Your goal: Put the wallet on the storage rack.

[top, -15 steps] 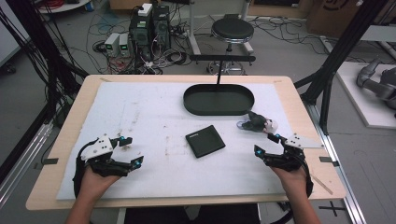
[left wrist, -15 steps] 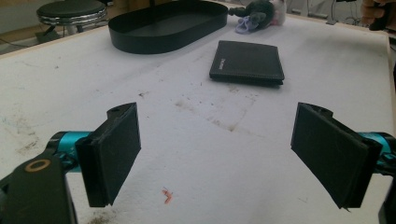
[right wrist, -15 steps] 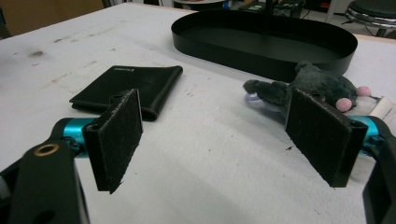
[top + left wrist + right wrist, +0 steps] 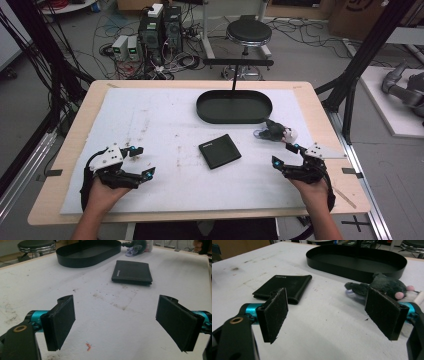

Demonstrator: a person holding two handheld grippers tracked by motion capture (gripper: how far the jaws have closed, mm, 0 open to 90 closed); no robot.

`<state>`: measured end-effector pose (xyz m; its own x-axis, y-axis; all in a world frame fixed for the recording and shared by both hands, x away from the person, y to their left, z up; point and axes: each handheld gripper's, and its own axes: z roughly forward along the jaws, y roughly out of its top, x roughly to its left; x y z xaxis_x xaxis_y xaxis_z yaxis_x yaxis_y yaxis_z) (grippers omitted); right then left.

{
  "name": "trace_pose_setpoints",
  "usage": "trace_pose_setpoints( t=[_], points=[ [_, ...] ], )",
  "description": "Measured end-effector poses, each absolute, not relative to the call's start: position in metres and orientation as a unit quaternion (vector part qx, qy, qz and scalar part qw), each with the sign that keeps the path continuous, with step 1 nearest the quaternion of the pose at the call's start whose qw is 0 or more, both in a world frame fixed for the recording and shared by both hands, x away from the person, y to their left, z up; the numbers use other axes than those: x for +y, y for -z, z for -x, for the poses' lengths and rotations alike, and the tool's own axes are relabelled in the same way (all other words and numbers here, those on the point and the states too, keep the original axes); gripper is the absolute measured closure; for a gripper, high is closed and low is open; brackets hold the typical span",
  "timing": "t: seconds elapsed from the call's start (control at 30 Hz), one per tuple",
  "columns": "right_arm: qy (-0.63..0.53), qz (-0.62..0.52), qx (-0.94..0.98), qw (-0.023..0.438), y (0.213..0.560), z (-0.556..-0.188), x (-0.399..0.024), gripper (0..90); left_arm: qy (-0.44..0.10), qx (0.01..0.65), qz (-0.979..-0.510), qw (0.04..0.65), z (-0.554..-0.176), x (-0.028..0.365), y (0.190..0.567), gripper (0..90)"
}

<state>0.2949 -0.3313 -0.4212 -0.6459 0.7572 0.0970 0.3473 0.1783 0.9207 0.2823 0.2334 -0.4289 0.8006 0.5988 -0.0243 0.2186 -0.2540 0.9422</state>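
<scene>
Right gripper (image 4: 284, 154): jaws wide apart, holding nothing, low over the white mat (image 4: 165, 125); it is the tool nearest the work.
Plush toy (image 4: 274, 131): a small grey stuffed animal with pink spots, lying on the mat just ahead of the right gripper and a little toward its outer jaw, apart from both pads; in the right gripper view (image 4: 384, 286) the outer pad partly covers it.
Likely step: closing in on the toy to pick it up, judging by how near it lies to the open jaws.
How to do it well: swing the jaws a little toward the toy so its body sits midway between the pads, go in low, and close on the thick grey body, not on the thin lilac bit at its nose.
Wallet (image 4: 219, 151): flat, black, folded, farther off on the inner-jaw side; keep the inner pad from dragging over it.
Tray (image 4: 234, 116): black oval, empty, just beyond the toy; a likely drop spot, so lift above its wall.
Left gripper (image 4: 142, 161): jaws also wide apart, empty, well apart from everything; it can stay put.
</scene>
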Motion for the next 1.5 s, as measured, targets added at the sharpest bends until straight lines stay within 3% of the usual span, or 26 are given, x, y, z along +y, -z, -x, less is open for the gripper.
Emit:
trace_pose_setpoints(
  t=[0.27, 1.0, 1.5],
  points=[
    [-0.511, -0.372, 0.755, 0.177, 0.421, -0.302, -0.321, 19.4, -0.176, 0.27, -0.771, 0.549, -0.281, 0.24, 0.429, 15.8],
    [-0.447, -0.401, 0.792, 0.112, 0.428, -0.372, -0.239, 19.4, -0.179, 0.278, -0.766, 0.551, -0.276, 0.248, 0.431, 15.8],
    [-0.425, -0.404, 0.807, 0.079, 0.444, -0.392, -0.21, 19.5, -0.177, 0.277, -0.773, 0.543, -0.277, 0.245, 0.433, 15.8]
  ],
)
